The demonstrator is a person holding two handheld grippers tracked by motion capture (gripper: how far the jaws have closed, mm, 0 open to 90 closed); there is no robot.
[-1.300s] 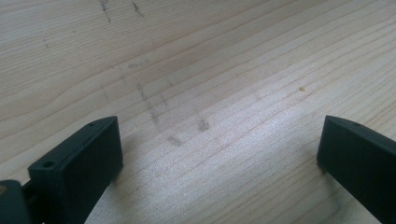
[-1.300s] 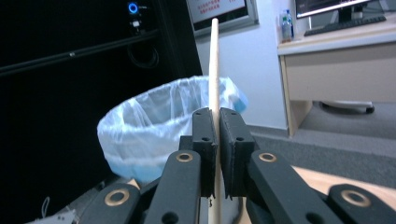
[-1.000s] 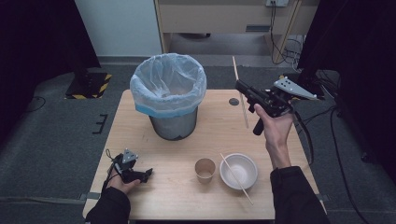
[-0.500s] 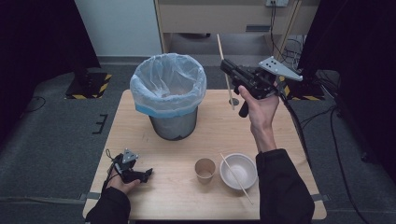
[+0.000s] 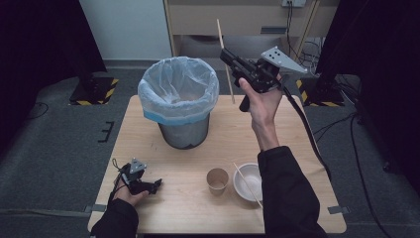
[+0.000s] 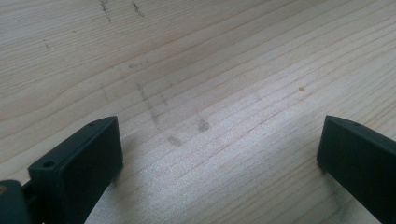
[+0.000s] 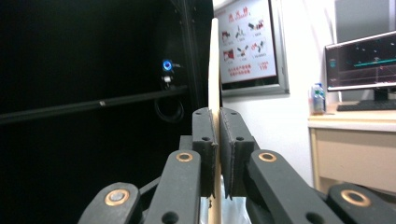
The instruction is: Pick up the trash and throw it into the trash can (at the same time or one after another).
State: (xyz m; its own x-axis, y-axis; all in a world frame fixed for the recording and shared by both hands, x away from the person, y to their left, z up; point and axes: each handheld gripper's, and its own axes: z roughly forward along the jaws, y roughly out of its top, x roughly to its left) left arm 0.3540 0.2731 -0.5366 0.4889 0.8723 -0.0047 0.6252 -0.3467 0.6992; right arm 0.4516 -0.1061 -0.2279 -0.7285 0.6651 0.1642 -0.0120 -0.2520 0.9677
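Note:
My right gripper (image 5: 226, 54) is raised to the right of the bin (image 5: 179, 99), shut on a thin wooden stick (image 5: 224, 54) that stands nearly upright. In the right gripper view the stick (image 7: 214, 70) runs between the pressed jaws of that gripper (image 7: 217, 135). A second stick (image 5: 246, 183) rests across a white bowl (image 5: 245, 181), next to a brown paper cup (image 5: 217, 179) near the front edge. My left gripper (image 5: 156, 184) lies low on the table at the front left. In the left gripper view this gripper (image 6: 217, 144) stands open, with bare wood between its jaws.
The bin is lined with a pale blue bag and stands mid-table toward the back. The wooden table (image 5: 148, 139) has bare room at its left and between bin and cup. A cable (image 5: 307, 134) trails from my right gripper over the right edge.
My right gripper has lifted and moved left toward the bin with the stick, which has turned more upright. The left gripper has stayed still.

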